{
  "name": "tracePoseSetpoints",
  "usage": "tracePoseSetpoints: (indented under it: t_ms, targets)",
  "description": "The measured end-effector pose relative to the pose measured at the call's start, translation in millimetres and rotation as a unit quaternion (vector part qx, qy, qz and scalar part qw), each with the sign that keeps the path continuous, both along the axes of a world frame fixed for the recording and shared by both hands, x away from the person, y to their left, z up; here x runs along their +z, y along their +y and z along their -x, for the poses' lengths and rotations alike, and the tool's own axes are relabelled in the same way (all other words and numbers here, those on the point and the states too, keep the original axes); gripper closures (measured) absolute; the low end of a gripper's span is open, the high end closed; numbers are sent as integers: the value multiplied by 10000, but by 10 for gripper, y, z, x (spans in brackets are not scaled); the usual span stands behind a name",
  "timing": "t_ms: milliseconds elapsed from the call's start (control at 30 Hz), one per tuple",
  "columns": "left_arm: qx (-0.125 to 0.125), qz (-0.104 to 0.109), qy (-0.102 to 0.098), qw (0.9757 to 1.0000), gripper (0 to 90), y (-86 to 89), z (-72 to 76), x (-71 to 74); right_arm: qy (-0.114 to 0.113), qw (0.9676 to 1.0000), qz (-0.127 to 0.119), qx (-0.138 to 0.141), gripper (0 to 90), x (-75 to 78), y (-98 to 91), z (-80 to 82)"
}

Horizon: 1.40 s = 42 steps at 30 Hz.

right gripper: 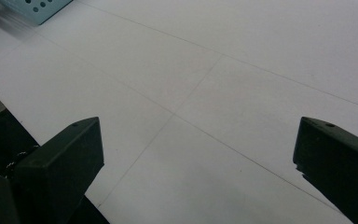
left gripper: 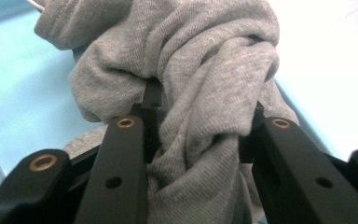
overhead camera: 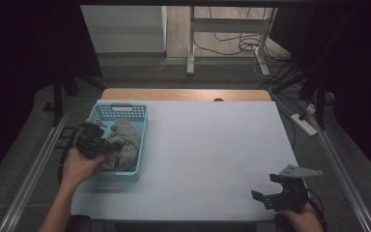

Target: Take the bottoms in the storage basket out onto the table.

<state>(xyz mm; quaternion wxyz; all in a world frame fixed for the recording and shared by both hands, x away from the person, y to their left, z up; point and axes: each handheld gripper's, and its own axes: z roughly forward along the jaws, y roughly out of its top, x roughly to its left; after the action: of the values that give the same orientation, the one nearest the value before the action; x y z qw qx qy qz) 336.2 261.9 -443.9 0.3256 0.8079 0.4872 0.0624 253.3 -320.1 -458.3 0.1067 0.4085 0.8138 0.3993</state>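
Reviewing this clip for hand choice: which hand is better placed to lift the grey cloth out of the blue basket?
Left. The left gripper is already shut on the grey cloth inside the blue basket. The right gripper sits open over bare table at the near right corner, far from the basket.

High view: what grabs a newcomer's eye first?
The light blue basket at the table's left, with a bundle of grey cloth inside. The left gripper reaches into it, shut on a thick fold of that cloth, as the left gripper view shows close up. At the near right edge of the white table, the right gripper is open over bare surface.
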Motion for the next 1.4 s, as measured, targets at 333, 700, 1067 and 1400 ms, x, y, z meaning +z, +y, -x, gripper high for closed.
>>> tracePoseSetpoints:
  t_ms: [333,700,1067,1400]
  targets:
    - [140,271,-387,9988,650,64,57,125,0,10000,3,-10,19,0,1,0]
    - [259,554,-701,9957,651,141,95,299,6,10000,8,-28,20,-3,4,-4]
    - [273,705,-1018,9919,650,124,106,500,-8,10000,-5,-61,20,0,-4,-1]
    - [236,713,-1197,9900,650,66,65,653,-2,10000,-15,-60,19,-1,-7,-4]
